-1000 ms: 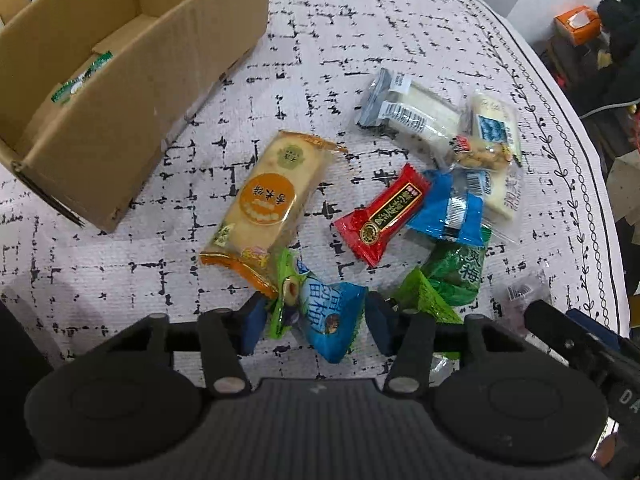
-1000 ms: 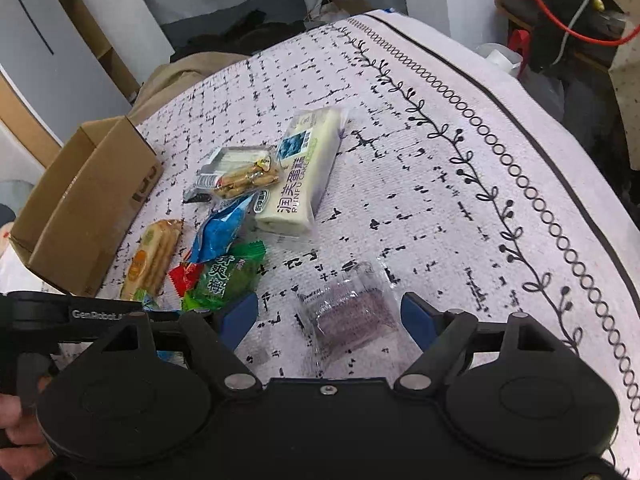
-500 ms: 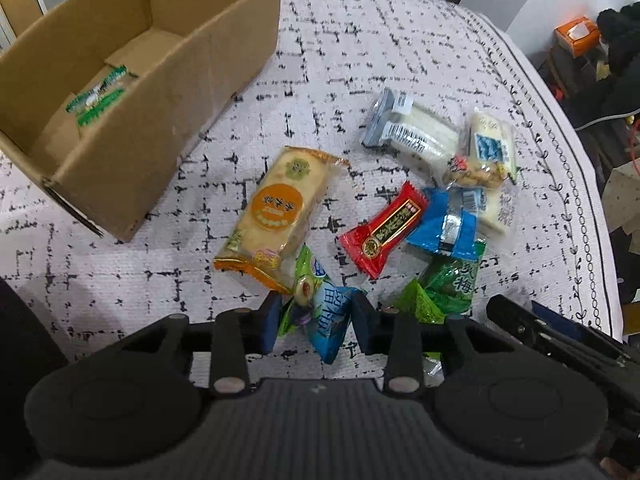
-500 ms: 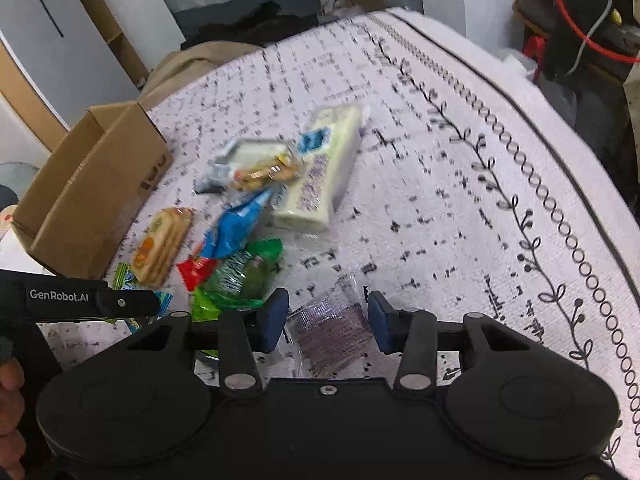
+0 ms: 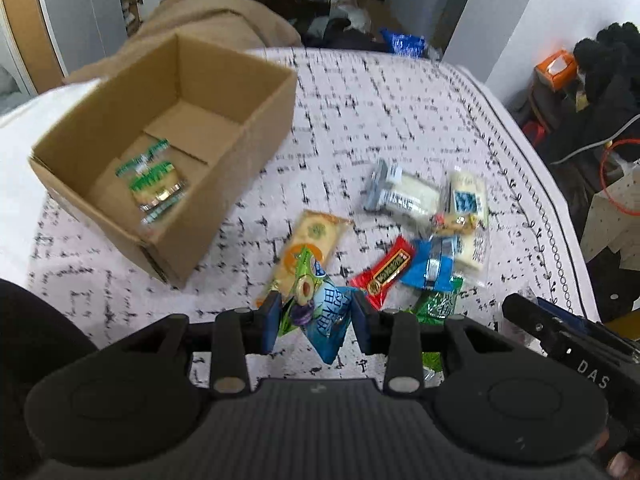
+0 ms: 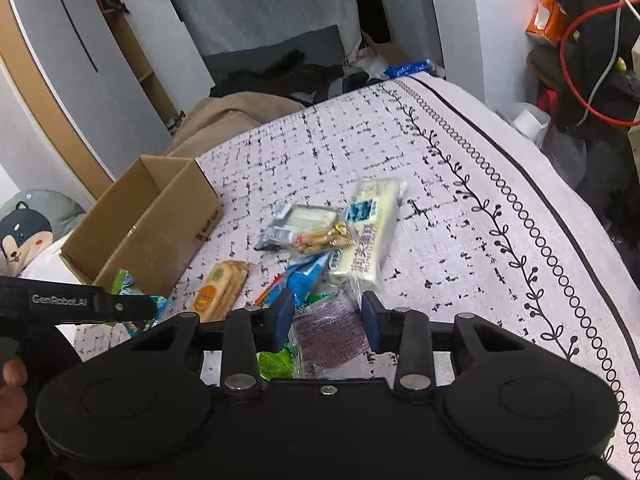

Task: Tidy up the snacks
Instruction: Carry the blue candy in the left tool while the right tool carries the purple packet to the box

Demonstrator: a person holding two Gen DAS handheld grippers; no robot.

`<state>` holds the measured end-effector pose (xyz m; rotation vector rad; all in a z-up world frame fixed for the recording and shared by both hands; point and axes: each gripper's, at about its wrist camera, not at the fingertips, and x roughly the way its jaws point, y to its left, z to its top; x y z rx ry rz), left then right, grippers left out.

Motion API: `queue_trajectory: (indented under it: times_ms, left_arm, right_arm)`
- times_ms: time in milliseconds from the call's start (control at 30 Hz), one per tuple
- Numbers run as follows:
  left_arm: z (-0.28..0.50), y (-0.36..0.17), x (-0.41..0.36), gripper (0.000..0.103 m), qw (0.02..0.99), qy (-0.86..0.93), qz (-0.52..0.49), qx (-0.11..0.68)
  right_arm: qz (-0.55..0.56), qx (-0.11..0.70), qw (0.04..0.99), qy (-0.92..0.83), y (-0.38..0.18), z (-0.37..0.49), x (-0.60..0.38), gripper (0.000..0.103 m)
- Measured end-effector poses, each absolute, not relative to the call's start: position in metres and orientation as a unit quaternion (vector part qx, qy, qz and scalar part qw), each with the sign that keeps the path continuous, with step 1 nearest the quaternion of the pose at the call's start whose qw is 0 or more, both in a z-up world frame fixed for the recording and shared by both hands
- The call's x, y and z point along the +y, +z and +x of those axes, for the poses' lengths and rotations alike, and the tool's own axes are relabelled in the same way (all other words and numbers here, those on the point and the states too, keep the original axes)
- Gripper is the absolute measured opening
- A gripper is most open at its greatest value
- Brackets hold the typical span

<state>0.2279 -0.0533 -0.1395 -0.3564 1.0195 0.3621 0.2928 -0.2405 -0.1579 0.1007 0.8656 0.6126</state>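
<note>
My left gripper (image 5: 316, 322) is shut on a blue and green snack packet (image 5: 320, 312) and holds it above the cloth. My right gripper (image 6: 326, 322) is shut on a clear packet with a purple cake (image 6: 332, 334), lifted off the table. An open cardboard box (image 5: 256, 128) stands at the left with a green and clear packet (image 5: 154, 182) inside; it also shows in the right wrist view (image 6: 160, 220). Loose snacks lie on the cloth: an orange cracker pack (image 5: 316, 240), a red bar (image 5: 386, 272), a blue packet (image 5: 434, 268), a long white cake (image 6: 374, 228).
The table carries a white cloth (image 5: 380, 120) with black marks. A green packet (image 5: 438, 306) lies near my right gripper's body (image 5: 568, 344). Beyond the far edge are a tan cushion (image 6: 232, 120), dark clothes, and an orange box (image 5: 556, 68) at the right.
Both grippers closed on their packets and rose from the table. The left one has tilted up so the box's inside shows.
</note>
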Motion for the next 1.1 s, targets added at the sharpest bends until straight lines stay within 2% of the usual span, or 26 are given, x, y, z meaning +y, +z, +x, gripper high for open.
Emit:
queue_trajectory:
  times_ms: [500,1100]
  left_arm:
    - [0.196,-0.096,-0.036,0.037,0.863,0.189,-0.164,0.439]
    - [0.177,-0.071,-0.001,0.037,0.871,0.214,-0.166,0.409]
  right_arm:
    - [0.055,0.358,0.88,0.308,-0.12,0.271,-0.231,0.032]
    - [0.08,0.3,0.891,0.33,-0.092,0.258,-0.212,0.031]
